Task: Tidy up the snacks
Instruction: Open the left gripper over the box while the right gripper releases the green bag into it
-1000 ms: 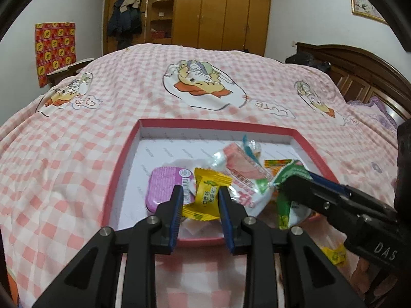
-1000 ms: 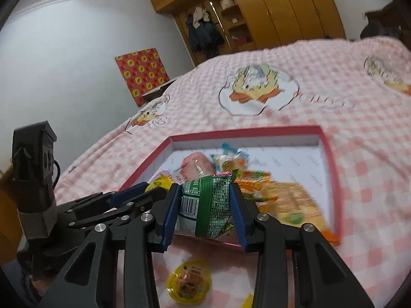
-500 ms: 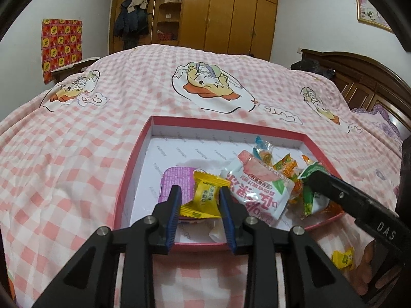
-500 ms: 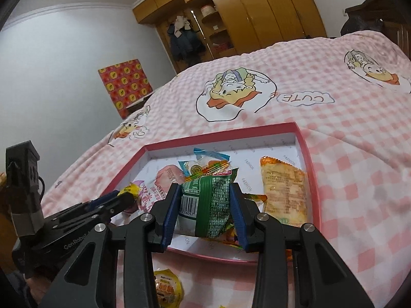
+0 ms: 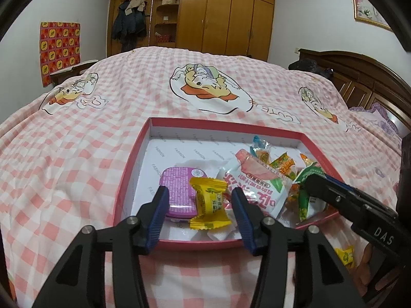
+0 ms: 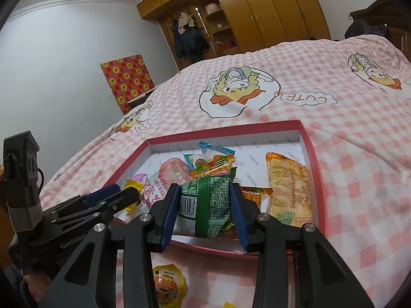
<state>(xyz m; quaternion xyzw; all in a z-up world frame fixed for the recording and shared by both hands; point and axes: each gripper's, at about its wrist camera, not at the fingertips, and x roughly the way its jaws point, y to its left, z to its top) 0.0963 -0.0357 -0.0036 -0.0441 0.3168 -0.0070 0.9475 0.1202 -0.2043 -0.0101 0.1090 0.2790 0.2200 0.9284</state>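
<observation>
A red-rimmed tray [image 5: 131, 174] [image 6: 316, 166] lies on the pink checked bedspread and holds several snack packets. My left gripper [image 5: 200, 210] hangs over the tray's near left corner, its jaws opening. A yellow wrapped candy [image 5: 209, 202] lies between the blue pads, clear of both, leaning on a purple packet [image 5: 179, 190]. My right gripper [image 6: 205, 210] is shut on a green packet [image 6: 208, 205], held just above the tray's near edge. In the left wrist view the right gripper [image 5: 308, 182] comes in from the right, with the green packet [image 5: 304, 200] partly hidden behind it.
In the tray lie a white-and-pink packet [image 5: 257, 179], an orange packet [image 6: 290, 192] and small wrapped sweets [image 6: 213, 164]. On the bedspread in front of the tray sit a yellow jelly cup [image 6: 167, 287] and a small yellow candy [image 5: 345, 255]. A wooden headboard [image 5: 359, 77] stands at the right.
The left jaws have spread apart and let go of the yellow candy, which now rests in the tray. The right gripper still holds the green packet.
</observation>
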